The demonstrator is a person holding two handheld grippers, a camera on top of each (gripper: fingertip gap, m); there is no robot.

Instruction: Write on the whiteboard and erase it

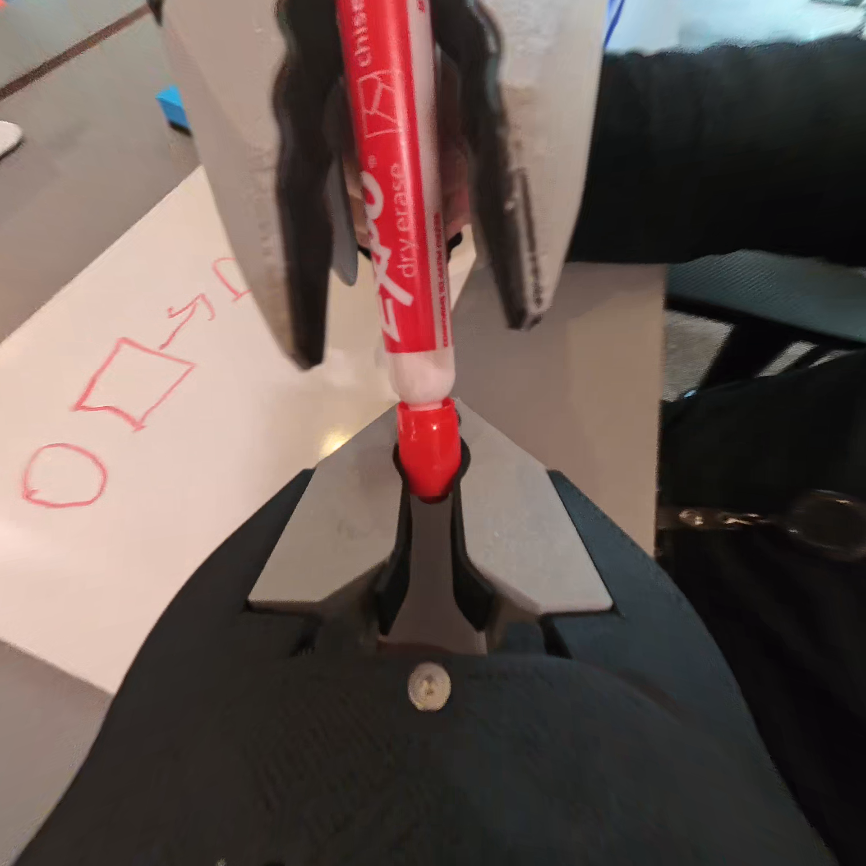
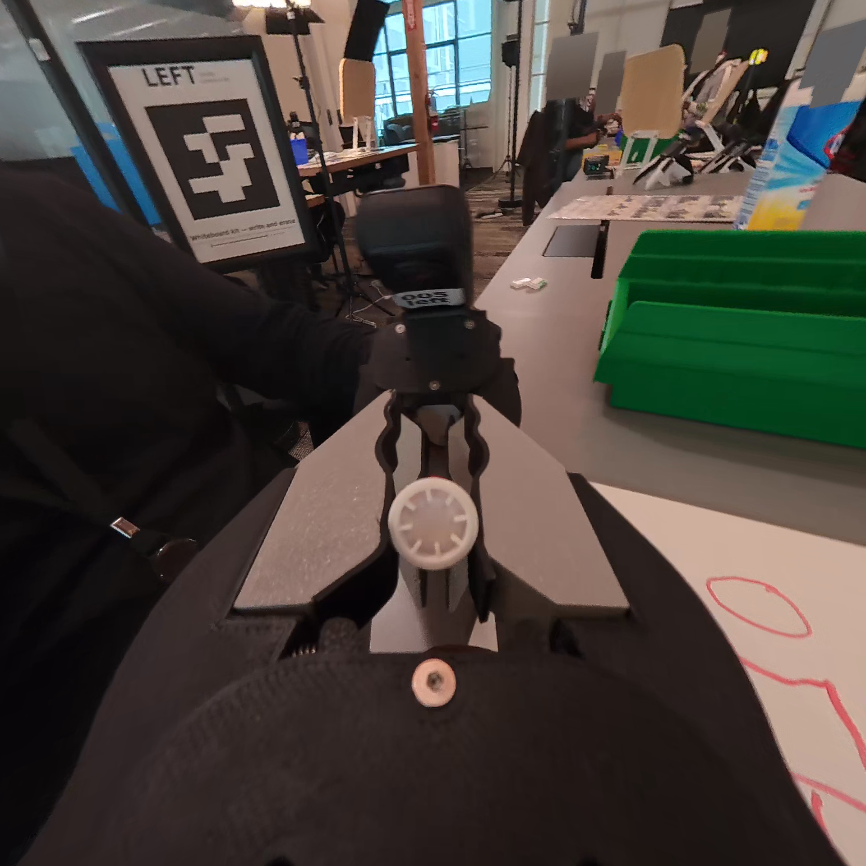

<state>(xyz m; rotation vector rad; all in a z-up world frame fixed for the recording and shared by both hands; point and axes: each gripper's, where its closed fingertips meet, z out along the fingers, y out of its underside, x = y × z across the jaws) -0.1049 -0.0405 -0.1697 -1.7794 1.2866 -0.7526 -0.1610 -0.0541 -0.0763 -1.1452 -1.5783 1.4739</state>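
While capped, red-and-white marker (image 1: 403, 211), label-wrapped.

Printed lettering on red marker (image 1: 403, 225); lettering and coded square on framed sign (image 2: 206, 154); small tag on left gripper (image 2: 429, 297).

Glossy red plastic cap (image 1: 429, 452); smooth glossy whiteboard (image 1: 197, 468); matt green plastic bins (image 2: 740, 347)

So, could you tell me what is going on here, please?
A person holds two grippers and is capping a red marker. The right gripper grips the marker; the left gripper pinches the cap, now at the marker's tip. The whiteboard bears red shapes, not yet erased.
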